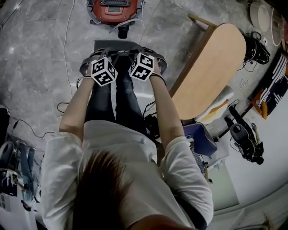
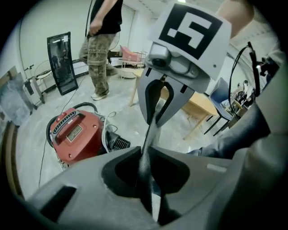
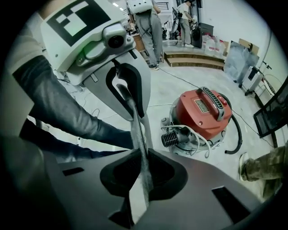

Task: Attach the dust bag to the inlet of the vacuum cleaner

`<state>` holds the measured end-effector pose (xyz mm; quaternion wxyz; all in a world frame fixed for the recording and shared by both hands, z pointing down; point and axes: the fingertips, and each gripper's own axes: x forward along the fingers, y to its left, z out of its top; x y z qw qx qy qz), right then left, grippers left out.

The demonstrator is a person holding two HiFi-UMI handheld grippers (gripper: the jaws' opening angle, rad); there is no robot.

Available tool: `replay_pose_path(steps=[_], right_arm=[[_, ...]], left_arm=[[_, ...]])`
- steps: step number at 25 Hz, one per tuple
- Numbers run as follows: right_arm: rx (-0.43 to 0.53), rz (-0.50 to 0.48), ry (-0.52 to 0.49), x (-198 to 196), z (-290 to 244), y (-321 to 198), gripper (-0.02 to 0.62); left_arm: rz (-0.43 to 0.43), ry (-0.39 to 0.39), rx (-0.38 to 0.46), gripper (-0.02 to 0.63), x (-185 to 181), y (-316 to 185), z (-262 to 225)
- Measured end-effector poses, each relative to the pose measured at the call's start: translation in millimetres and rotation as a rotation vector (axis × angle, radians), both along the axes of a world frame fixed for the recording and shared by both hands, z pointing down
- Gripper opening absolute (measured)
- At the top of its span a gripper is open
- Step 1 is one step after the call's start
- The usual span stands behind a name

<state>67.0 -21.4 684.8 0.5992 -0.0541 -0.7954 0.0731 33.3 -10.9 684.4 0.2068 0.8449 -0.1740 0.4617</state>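
The red vacuum cleaner [image 1: 114, 10] stands on the grey floor ahead of me, with a black ribbed fitting [image 3: 170, 139] on the side facing me. The dark grey dust bag [image 1: 116, 46] hangs stretched between both grippers, short of the vacuum. My left gripper [image 2: 146, 155] is shut on a thin edge of the bag [image 2: 150, 134]. My right gripper [image 3: 141, 157] pinches the opposite edge [image 3: 137, 130]. In the head view the left gripper [image 1: 96, 60] and right gripper [image 1: 150, 58] are side by side, marker cubes facing up. The vacuum also shows in the left gripper view [image 2: 74, 134].
A light wooden table [image 1: 211, 67] stands to the right, with a blue chair [image 1: 200, 137] near it. Cables trail over the floor [image 1: 36, 67]. A person in camouflage trousers [image 2: 101, 49] stands beyond the vacuum beside a black framed panel [image 2: 60, 60]. The black hose [image 3: 236, 134] curls beside the vacuum.
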Motion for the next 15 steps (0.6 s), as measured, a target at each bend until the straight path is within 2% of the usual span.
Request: replay_pose_path(steps=[7,15], right_arm=[[0.06,-0.035,0.009,8,75,-15,0.035],[0.18,-0.022,-0.008,6,123,-25,0.034]], left_arm=[[-0.013,-0.028,0.005,0.044,8,-14,74],[-0.021,-0.105,0.105,0.044,4,-25,121]])
